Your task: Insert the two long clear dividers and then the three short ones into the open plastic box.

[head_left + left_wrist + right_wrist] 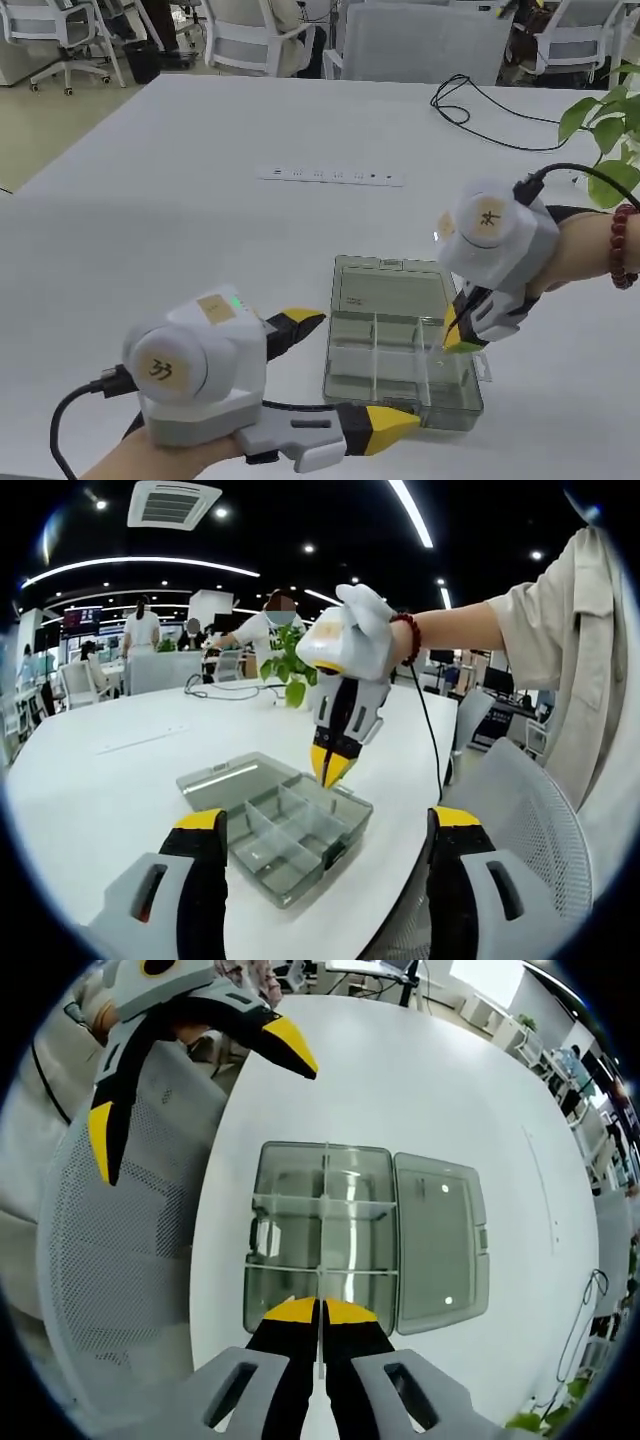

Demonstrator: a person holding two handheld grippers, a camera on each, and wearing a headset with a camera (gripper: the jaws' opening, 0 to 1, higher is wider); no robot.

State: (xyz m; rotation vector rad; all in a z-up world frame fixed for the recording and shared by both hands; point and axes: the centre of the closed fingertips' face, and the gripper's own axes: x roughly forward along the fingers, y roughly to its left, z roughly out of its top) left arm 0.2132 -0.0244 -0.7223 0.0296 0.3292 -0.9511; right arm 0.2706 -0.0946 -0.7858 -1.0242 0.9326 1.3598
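Note:
The open clear plastic box [455, 405] lies on the white table near its front edge, with its lid [385, 285] folded flat behind it. Clear dividers [375, 350] stand inside and split it into compartments. My right gripper [452, 335] points down at the box's right end. In the right gripper view, the right gripper [320, 1310] is shut on a thin clear divider [320, 1282] held edge-on just over the box [275, 1230]. My left gripper [350, 372] is open, to the left of the box and holding nothing. The left gripper view shows its wide jaws apart before the box [255, 845].
A white power strip [330, 175] lies mid-table, and a black cable [470, 105] loops at the far right. A green plant [605, 130] stands at the right edge. A grey mesh chair [110, 1240] sits beside the table's near edge. Office chairs and people are behind.

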